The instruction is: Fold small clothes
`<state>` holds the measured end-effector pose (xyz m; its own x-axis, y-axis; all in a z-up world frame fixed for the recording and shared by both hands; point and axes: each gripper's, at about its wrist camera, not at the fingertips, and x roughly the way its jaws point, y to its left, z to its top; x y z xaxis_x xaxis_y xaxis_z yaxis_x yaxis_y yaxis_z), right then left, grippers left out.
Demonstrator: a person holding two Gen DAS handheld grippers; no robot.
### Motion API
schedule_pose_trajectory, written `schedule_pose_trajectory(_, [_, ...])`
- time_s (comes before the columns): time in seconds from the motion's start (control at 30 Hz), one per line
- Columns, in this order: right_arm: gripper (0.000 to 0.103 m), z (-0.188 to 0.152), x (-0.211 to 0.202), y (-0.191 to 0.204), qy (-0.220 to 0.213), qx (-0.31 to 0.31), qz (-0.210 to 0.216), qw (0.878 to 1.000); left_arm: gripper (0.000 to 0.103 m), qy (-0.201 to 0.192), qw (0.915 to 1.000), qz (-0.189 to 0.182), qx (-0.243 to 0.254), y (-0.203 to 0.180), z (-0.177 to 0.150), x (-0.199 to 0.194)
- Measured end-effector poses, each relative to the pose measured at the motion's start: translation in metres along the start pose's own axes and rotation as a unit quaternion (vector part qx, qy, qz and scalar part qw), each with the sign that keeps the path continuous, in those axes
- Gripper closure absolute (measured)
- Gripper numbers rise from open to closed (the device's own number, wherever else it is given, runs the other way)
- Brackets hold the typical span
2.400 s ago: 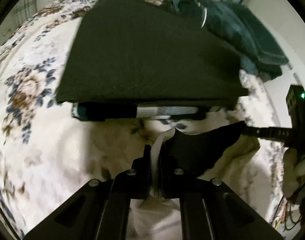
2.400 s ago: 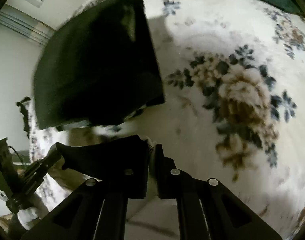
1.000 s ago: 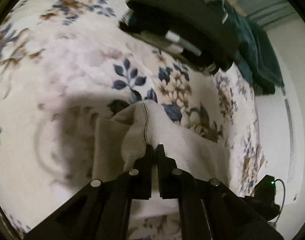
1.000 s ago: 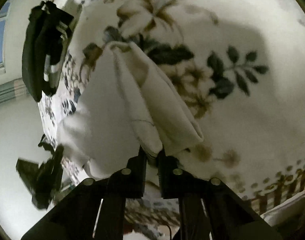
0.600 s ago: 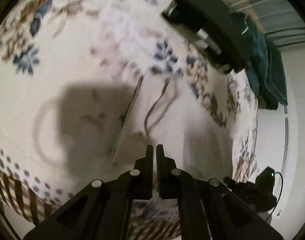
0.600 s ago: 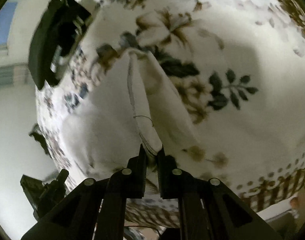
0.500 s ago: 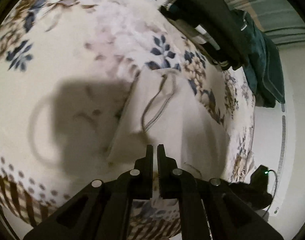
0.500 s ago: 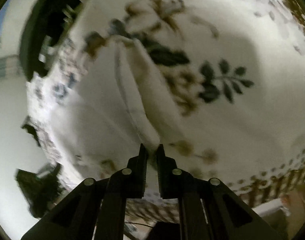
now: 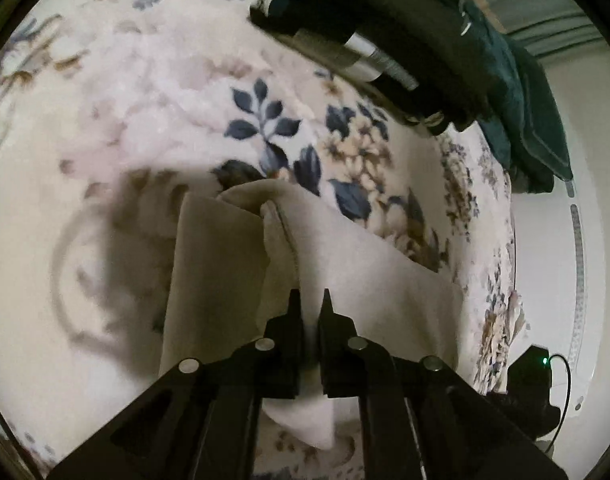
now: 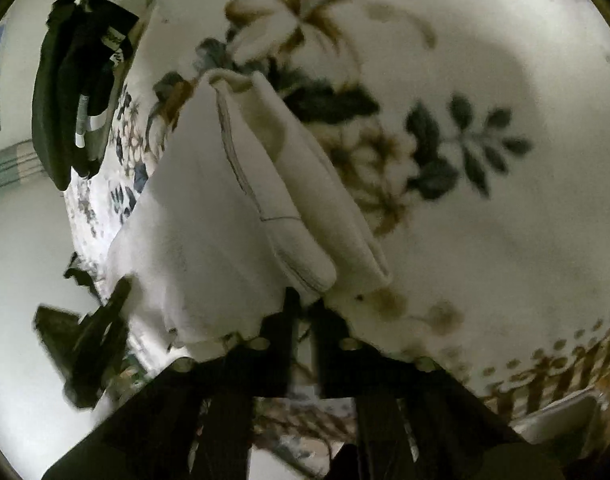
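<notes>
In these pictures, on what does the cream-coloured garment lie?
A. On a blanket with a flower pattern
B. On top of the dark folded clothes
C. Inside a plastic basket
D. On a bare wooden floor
A: the cream garment lies partly folded on the floral blanket, whose blue leaves and tan blossoms show around it, while the dark folded clothes sit apart at the far edge.

left wrist: steep, close | right wrist: likewise (both share cream garment (image 9: 233, 248) (image 10: 209, 208))
</notes>
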<state>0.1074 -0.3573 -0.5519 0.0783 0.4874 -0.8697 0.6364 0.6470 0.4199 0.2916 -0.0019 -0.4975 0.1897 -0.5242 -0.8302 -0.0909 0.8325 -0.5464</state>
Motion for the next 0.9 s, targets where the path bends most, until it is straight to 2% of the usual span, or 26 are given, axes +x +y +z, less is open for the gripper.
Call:
schedule_pose_trajectory(0.1, [0.100,0.004,-0.012,0.007,-0.020,-0.012,0.000,1.000,0.099,-0.010,0.9998,-0.005,-0.013,0.001,-0.012,-0.020])
schedule_pose_trajectory(0.2, [0.100,0.006,-0.015,0.006,-0.015,-0.018,-0.003,1.000,0.099,-0.018,0.9992,-0.001,-0.035,0.008,-0.025,-0.032])
schedule_pose_trajectory(0.3, [0.100,0.009,-0.004,0.001,0.022,-0.024,-0.030,0.999,0.098,0.003,0.9983,0.009,-0.057,0.023,-0.034,-0.017])
schedule_pose_trajectory(0.33, [0.100,0.010,0.001,-0.002,0.042,-0.025,-0.034,0.998,0.094,0.012,0.9980,0.005,-0.063,0.027,-0.035,-0.011])
schedule_pose_trajectory(0.4, [0.097,0.014,0.006,-0.004,0.071,-0.034,-0.046,0.996,0.093,0.042,0.9962,0.009,-0.076,0.033,-0.035,0.001])
schedule_pose_trajectory(0.47, [0.079,0.019,-0.001,-0.003,0.072,-0.045,-0.052,0.995,0.078,0.036,0.9964,0.005,-0.076,0.032,-0.032,-0.005])
schedule_pose_trajectory(0.5, [0.072,0.022,-0.009,-0.002,0.063,-0.053,-0.051,0.995,0.075,0.026,0.9971,0.007,-0.072,0.029,-0.027,-0.012])
schedule_pose_trajectory(0.53, [0.057,0.025,-0.019,0.001,0.049,-0.064,-0.050,0.996,0.065,0.018,0.9976,0.004,-0.067,0.026,-0.022,-0.017])
schedule_pose_trajectory(0.57, [0.051,0.029,-0.026,0.004,0.037,-0.072,-0.049,0.996,0.057,0.010,0.9980,0.003,-0.062,0.024,-0.017,-0.021])
schedule_pose_trajectory(0.63, [0.051,0.042,-0.040,0.012,0.008,-0.087,-0.029,0.996,0.048,-0.005,0.9985,-0.001,-0.054,0.021,-0.003,-0.023])
schedule_pose_trajectory(0.8, [0.051,0.086,-0.029,0.028,-0.015,-0.076,0.020,0.997,0.048,0.010,0.9991,-0.001,-0.041,0.015,0.036,0.012])
schedule_pose_trajectory(0.83, [0.051,0.095,-0.020,0.031,-0.013,-0.073,0.033,0.997,0.051,0.014,0.9993,-0.002,-0.035,0.014,0.041,0.021])
schedule_pose_trajectory(0.87, [0.051,0.103,-0.014,0.035,-0.010,-0.071,0.038,0.997,0.077,0.013,0.9995,0.006,-0.028,0.012,0.045,0.029])
schedule_pose_trajectory(0.9, [0.051,0.109,-0.007,0.038,-0.007,-0.070,0.042,0.997,0.093,0.011,0.9995,0.017,-0.022,0.012,0.047,0.033])
